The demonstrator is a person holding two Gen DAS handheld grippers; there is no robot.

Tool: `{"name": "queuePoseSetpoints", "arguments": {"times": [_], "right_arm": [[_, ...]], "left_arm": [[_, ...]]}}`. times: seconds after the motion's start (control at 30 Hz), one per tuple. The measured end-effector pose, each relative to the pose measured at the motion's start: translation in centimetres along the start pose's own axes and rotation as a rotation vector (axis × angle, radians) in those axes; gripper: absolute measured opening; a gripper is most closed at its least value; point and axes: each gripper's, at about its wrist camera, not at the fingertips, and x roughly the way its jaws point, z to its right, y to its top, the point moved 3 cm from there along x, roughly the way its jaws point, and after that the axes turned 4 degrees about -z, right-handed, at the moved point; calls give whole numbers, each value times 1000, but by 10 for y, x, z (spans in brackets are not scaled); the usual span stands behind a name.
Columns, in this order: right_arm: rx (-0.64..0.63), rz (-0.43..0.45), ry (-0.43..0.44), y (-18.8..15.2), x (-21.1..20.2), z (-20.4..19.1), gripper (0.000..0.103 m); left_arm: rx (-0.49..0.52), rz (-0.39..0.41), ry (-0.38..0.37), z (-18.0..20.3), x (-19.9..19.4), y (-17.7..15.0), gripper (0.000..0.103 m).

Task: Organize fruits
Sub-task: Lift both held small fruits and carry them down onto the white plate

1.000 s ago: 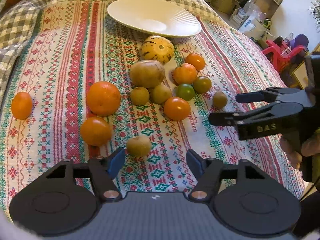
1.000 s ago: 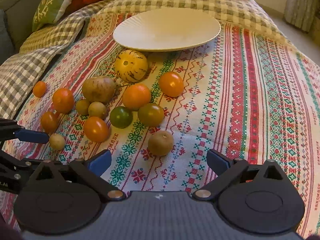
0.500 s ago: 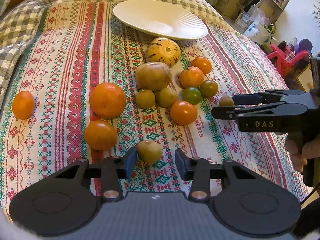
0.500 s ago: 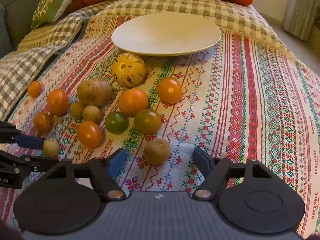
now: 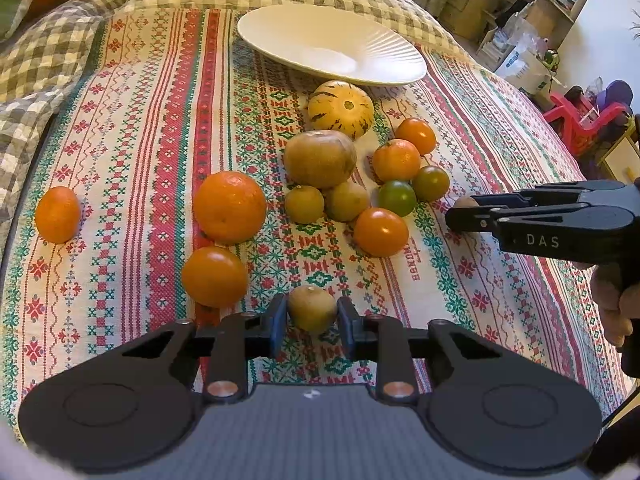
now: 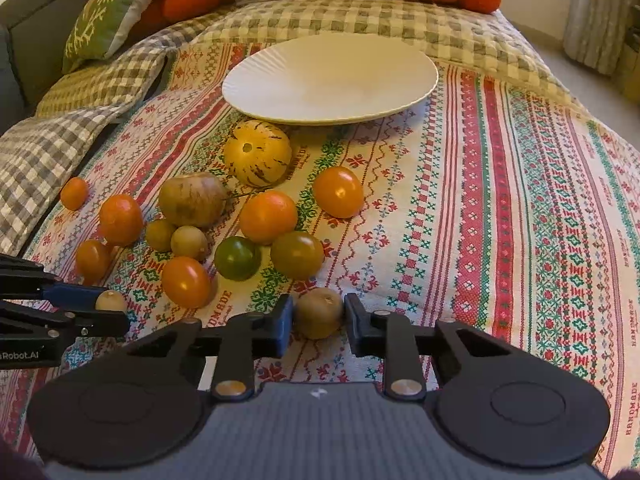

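Observation:
In the left wrist view my left gripper [image 5: 312, 317] has its jaws closing tight on a small tan fruit [image 5: 312, 306] lying on the patterned cloth, with a pad pressed to each side. In the right wrist view my right gripper [image 6: 319, 316] likewise pinches a small brown kiwi-like fruit [image 6: 319, 312] on the cloth. Each gripper also appears in the other's view: the right gripper [image 5: 460, 214] at the right, the left gripper [image 6: 106, 309] at the left. The white ribbed plate [image 5: 332, 46] [image 6: 328, 80] lies empty at the far side.
Between grippers and plate lies a cluster: a striped yellow melon [image 5: 341, 109], a big tan fruit [image 5: 320, 158], oranges [image 5: 229, 207], orange tomatoes [image 5: 381, 232] and a green tomato [image 5: 397, 198]. Checked blanket [image 6: 60, 136] and cushions border the far and left sides. A hand [image 5: 612, 304] holds the right gripper.
Both grippers' jaws came together from wide apart onto the small fruit in front of each. Neither hand shifted noticeably, and both fruits still rest on the cloth.

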Motion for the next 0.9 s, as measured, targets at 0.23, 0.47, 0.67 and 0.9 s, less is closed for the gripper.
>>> {"name": "queuePoseSetpoints", "arguments": {"times": [0.23, 0.47, 0.67, 0.9], "right_arm": [[2, 30, 12, 5, -9, -3, 25], [44, 63, 24, 14, -16, 0, 25], [88, 87, 37, 29, -22, 2, 25], [96, 119, 59, 60, -26, 9, 25]], "left_arm": [[3, 35, -10, 1, -11, 5, 8], [-14, 67, -26, 7, -16, 13, 8], [-26, 99, -48, 15, -20, 33, 8], [-14, 132, -54, 25, -20, 61, 8]]}}
